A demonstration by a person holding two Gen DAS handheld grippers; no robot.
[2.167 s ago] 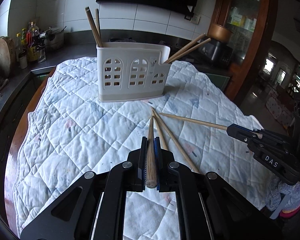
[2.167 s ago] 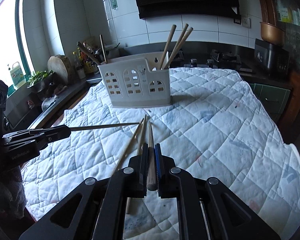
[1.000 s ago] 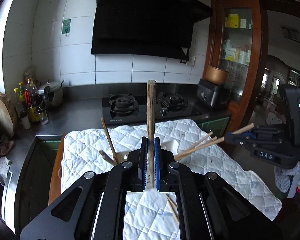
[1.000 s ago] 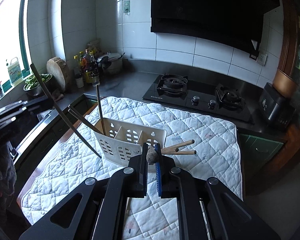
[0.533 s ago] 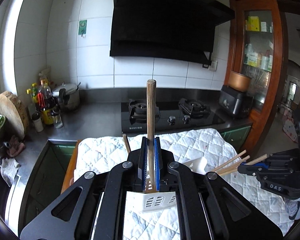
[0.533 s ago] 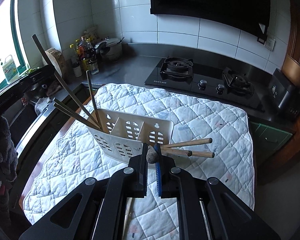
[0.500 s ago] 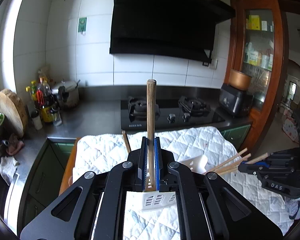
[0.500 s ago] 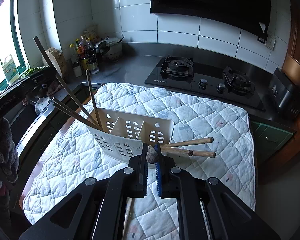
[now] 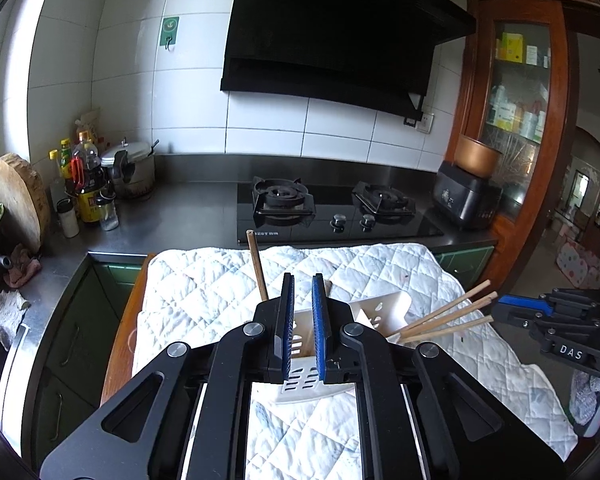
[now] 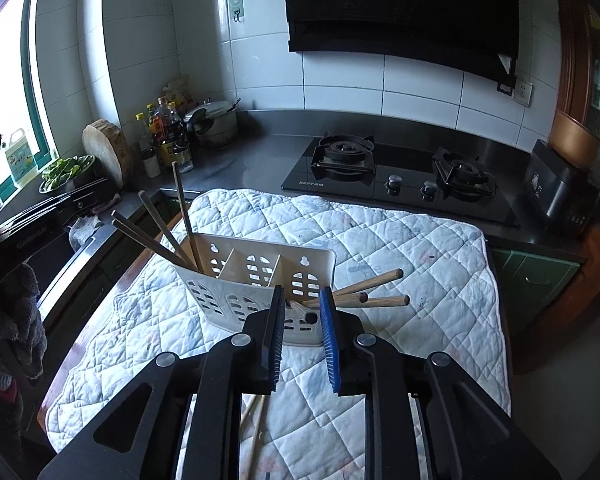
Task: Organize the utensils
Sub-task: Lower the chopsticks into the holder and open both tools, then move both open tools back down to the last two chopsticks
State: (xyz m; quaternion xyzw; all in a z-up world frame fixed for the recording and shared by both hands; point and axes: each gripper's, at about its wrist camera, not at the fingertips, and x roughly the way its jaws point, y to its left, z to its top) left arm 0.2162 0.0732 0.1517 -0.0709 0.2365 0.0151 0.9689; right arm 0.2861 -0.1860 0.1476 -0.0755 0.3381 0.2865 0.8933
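Note:
A white slotted utensil holder (image 10: pixel 256 280) stands on a white quilted cloth (image 10: pixel 400 248). Several wooden chopsticks (image 10: pixel 156 220) lean out of its left compartment and several more (image 10: pixel 376 292) out of its right one. My right gripper (image 10: pixel 303 322) hovers just above the right compartment, open and empty. My left gripper (image 9: pixel 302 312) is open and empty above the left end of the holder (image 9: pixel 376 312); one chopstick (image 9: pixel 258 266) stands up behind its fingers. The right gripper also shows in the left wrist view (image 9: pixel 512 308). Two loose chopsticks (image 10: pixel 254 432) lie on the cloth under my right gripper.
A black gas hob (image 10: pixel 396 176) lies behind the cloth. Bottles and a pot (image 10: pixel 180 136) stand at the back left, next to a round wooden board (image 10: pixel 104 148). A dark appliance (image 10: pixel 556 196) stands at the right. The cloth's left edge meets the wooden table rim (image 9: pixel 120 328).
Both grippers have opened. The chopstick held upright in the left gripper is gone from its jaws; the one in the right gripper now rests in the holder's right compartment.

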